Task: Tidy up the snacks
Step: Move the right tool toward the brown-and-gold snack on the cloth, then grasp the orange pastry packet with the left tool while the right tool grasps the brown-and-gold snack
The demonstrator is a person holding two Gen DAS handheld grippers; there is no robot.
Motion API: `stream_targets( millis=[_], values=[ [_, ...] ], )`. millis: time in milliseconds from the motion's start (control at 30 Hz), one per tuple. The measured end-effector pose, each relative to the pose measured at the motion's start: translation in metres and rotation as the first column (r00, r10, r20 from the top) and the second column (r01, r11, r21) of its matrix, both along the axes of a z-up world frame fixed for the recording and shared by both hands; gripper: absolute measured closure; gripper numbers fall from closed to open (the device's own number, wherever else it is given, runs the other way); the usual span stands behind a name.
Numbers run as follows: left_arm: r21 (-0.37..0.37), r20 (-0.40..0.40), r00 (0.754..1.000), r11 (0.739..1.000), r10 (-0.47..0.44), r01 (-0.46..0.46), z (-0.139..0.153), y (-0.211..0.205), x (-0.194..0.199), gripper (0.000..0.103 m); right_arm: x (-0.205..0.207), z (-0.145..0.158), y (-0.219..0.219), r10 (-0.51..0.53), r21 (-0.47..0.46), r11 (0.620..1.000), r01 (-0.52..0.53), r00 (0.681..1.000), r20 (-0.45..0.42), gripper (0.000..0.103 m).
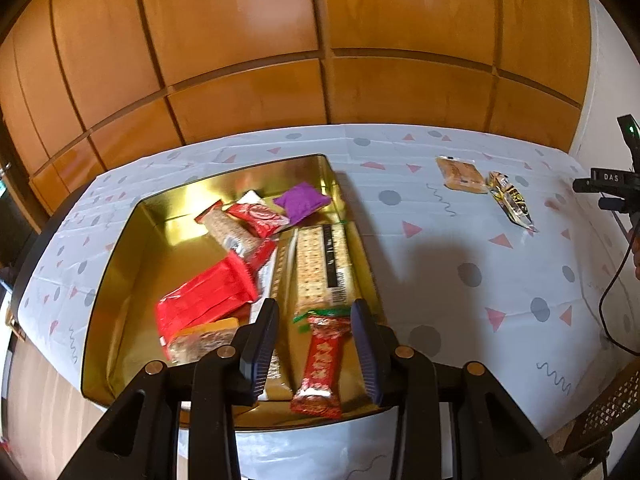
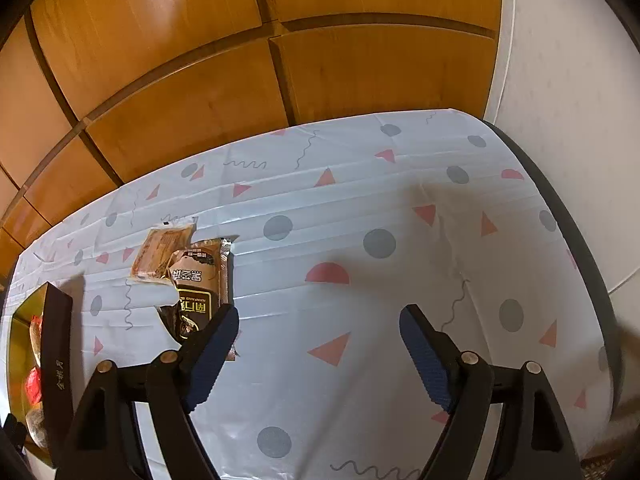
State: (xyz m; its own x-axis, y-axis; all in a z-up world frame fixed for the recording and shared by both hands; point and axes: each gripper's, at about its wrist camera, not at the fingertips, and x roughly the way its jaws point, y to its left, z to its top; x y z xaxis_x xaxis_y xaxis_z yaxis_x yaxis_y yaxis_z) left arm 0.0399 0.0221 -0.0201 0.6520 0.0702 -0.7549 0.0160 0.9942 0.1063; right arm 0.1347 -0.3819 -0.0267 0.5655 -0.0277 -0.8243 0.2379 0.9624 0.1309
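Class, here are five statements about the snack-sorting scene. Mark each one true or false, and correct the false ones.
1. Two snack packets lie on the tablecloth outside the gold tin. True: the orange packet and the dark packet.
2. The purple packet lies on the tablecloth. False: it is inside the tin, at the far end.
3. The right gripper has nothing between its jaws. True.
4. The tin is empty. False: it holds several packets, among them a long cracker pack.
5. The tablecloth is plain white. False: it is patterned with grey dots, pink triangles and squiggles.
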Motion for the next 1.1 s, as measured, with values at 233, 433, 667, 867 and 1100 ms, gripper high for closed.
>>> stream_targets(
  millis=[233, 433, 667, 867, 1100],
  values=[
    [0.004, -0.005, 0.999, 0.999, -0.045, 0.045, 0.004, -0.018, 0.015, 0.066, 0.001, 0.001, -0.001, 0.001, 0.013, 1.0, -0.001, 1.0, 0.003, 0.019],
    [-0.057, -0.036, 0.996, 0.995, -0.086, 0.084, 0.009, -0.038, 0.044, 0.066, 0.0, 0.003, 0.0, 0.006, 0.022, 1.0, -0.006, 1.0, 0.003, 0.018],
    [-0.162, -0.102, 0.989, 0.983, -0.109, 0.091, 0.001, -0.06, 0.08, 0.066, 0.001, 0.001, -0.001, 0.001, 0.041, 0.999, -0.001, 1.0, -0.009, 0.018],
    [-0.143, -0.144, 0.973, 0.976, -0.182, 0.161, -0.009, -0.098, 0.121, 0.065, -0.001, 0.005, -0.004, -0.004, 0.082, 0.997, 0.004, 1.0, 0.004, 0.017],
    [-0.119, -0.185, 0.95, 0.965, -0.251, 0.232, -0.023, -0.139, 0.176, 0.039, 0.0, 0.005, -0.002, 0.011, 0.116, 0.993, -0.01, 1.0, -0.002, 0.016]
  ],
)
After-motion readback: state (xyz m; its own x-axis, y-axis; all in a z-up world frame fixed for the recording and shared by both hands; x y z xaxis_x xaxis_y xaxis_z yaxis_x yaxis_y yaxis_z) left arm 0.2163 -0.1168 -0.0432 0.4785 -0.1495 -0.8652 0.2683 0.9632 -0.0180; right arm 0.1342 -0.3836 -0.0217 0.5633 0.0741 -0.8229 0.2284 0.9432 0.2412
